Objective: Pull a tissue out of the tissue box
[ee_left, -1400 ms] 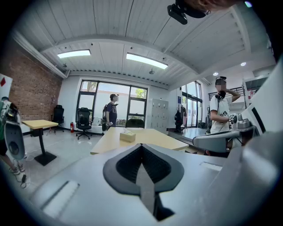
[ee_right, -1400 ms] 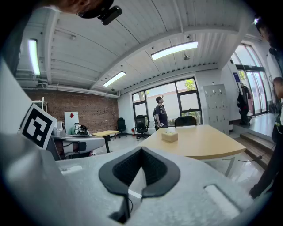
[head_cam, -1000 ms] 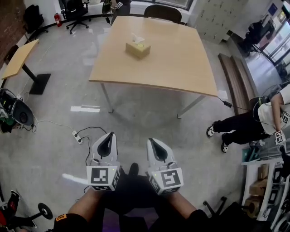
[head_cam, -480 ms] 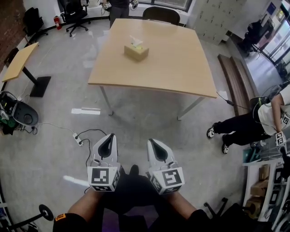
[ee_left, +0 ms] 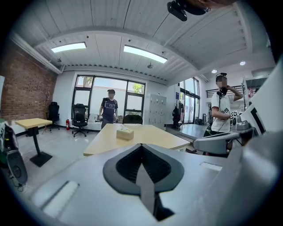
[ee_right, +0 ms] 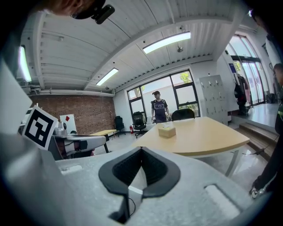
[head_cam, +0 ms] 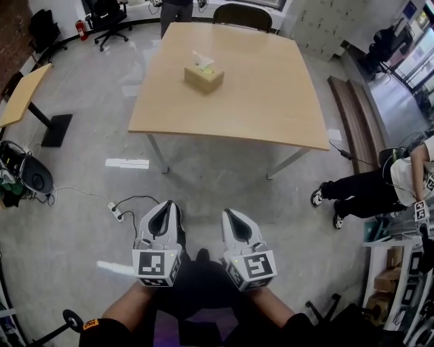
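A tan tissue box (head_cam: 204,77) with a white tissue sticking up from its top stands on the far left part of a light wooden table (head_cam: 271,101). It also shows small in the left gripper view as the tissue box (ee_left: 125,133) and in the right gripper view as the tissue box (ee_right: 167,130). My left gripper (head_cam: 163,211) and right gripper (head_cam: 234,218) hang side by side over the floor, well short of the table. Both have their jaws closed together with nothing between them.
A person (ee_left: 108,108) stands behind the table by a dark chair (head_cam: 243,15). Another person (head_cam: 369,186) sits at the right near shelving. A small side desk (head_cam: 20,101) stands at the left. A power strip with cables (head_cam: 119,207) lies on the floor.
The view has moved slightly toward the table, which now sits a little lower in the frame. Both grippers stay shut and side by side.
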`<act>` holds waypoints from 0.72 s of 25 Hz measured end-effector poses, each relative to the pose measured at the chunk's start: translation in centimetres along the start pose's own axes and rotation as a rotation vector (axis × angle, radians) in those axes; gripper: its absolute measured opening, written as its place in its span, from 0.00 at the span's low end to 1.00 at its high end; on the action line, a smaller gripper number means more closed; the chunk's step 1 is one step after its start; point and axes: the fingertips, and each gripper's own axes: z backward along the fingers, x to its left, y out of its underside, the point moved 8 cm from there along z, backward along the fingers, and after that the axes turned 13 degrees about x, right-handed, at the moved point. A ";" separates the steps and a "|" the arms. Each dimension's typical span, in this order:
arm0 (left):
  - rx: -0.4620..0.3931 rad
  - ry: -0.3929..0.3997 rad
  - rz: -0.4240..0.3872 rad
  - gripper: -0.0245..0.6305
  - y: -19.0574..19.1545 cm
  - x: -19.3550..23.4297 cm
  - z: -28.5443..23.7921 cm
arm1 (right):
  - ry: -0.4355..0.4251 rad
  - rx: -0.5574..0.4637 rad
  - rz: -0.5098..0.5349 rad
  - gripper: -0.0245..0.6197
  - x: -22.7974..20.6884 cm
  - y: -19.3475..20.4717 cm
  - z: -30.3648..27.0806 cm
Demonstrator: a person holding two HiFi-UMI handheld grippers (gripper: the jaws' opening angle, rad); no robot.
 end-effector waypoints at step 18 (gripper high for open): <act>0.003 0.125 -0.021 0.06 -10.1 9.8 -15.1 | 0.149 0.046 -0.017 0.02 -3.4 -10.5 -14.4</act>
